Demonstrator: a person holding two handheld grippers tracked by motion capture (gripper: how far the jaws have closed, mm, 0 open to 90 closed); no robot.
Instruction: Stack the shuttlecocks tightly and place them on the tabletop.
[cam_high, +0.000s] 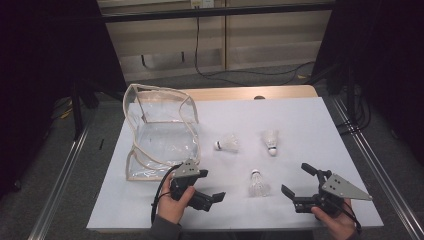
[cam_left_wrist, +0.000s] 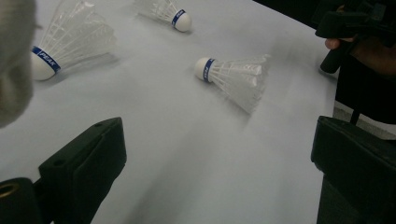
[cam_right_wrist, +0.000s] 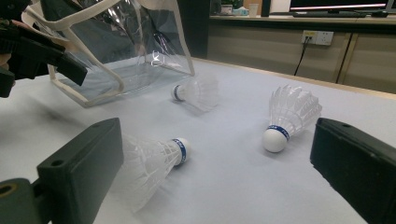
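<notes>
On table (cam_high: 300, 115), nearest shuttlecock (cam_high: 258, 184) lies between both hand-held grippers, left (cam_high: 212, 197) and right (cam_high: 298, 181), jaws spread, empty. Featherlight, skirt crushable; grip cork base (cam_right_wrist: 182, 148), gently.

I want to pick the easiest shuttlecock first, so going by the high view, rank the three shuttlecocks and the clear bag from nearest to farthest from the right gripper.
From the right gripper:
1. Front shuttlecock, just to its left.
2. Back right shuttlecock, beyond it.
3. Middle shuttlecock, farther left, by the bag.
4. Clear bag, far left.
</notes>
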